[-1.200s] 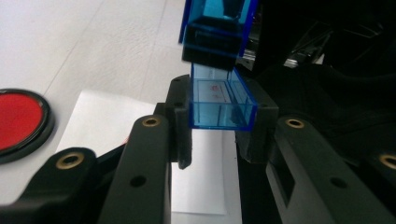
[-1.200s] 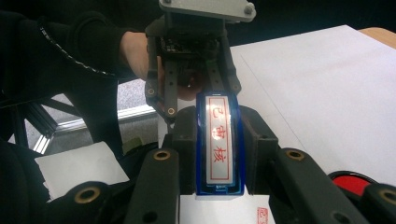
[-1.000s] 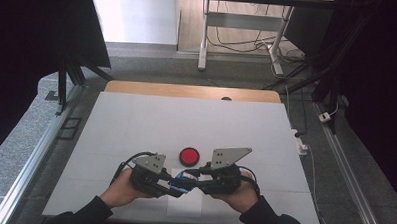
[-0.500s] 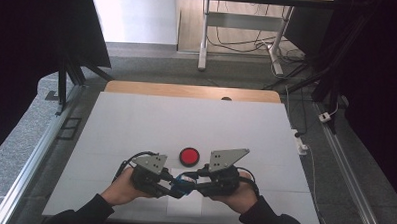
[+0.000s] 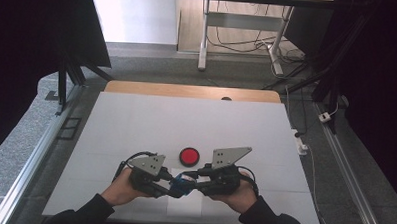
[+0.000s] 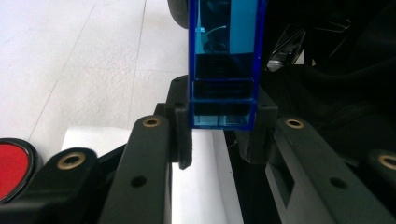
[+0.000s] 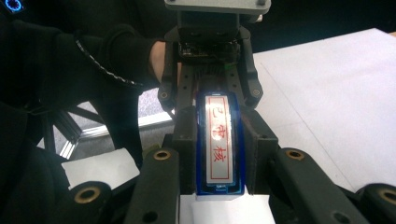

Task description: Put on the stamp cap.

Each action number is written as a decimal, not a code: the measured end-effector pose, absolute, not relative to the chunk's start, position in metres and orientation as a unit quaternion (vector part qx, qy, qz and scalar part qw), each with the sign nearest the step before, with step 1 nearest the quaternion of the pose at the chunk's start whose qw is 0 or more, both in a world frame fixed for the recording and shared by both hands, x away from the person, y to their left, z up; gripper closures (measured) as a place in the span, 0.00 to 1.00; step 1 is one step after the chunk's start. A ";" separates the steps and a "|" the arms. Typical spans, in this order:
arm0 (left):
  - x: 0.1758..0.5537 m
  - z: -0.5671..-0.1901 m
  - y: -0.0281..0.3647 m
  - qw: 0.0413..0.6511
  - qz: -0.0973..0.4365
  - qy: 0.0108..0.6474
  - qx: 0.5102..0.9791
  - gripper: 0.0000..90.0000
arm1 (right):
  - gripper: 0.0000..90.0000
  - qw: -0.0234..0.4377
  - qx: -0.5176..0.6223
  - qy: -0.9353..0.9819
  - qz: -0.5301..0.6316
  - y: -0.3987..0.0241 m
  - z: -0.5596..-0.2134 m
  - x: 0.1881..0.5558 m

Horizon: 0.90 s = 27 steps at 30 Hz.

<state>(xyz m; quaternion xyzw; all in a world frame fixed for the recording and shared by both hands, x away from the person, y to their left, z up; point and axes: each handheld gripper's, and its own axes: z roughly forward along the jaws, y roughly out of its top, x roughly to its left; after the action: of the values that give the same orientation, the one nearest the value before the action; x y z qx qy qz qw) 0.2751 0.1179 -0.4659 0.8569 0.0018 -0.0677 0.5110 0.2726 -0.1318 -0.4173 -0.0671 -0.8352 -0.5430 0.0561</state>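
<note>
Nothing has shifted since the earlier frame: left gripper (image 5: 170, 185) and right gripper (image 5: 198, 185) both stay clenched on the blue stamp (image 5: 182, 185), fingers (image 6: 180, 122) pinching opposite ends. It hangs over the white tabletop (image 5: 186, 121), red pad (image 5: 189, 155) at twelve o'clock; grey floor and cables beyond

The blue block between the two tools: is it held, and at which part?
Yes. The blue block is clamped at both ends: the left tool pinches one narrow end, and the right tool pinches the opposite end, on its long sides.
</note>
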 end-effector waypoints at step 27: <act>0.276 -0.469 0.118 0.503 -0.064 0.064 0.860 0.55 | 0.79 0.023 -0.074 -0.839 -0.539 -0.133 -0.415 0.272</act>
<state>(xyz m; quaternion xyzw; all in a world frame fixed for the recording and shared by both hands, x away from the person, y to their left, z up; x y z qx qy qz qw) 0.2757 0.1185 -0.4692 0.8596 0.0639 -0.0643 0.5028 0.2718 -0.1325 -0.4153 -0.0737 -0.8389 -0.5388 0.0230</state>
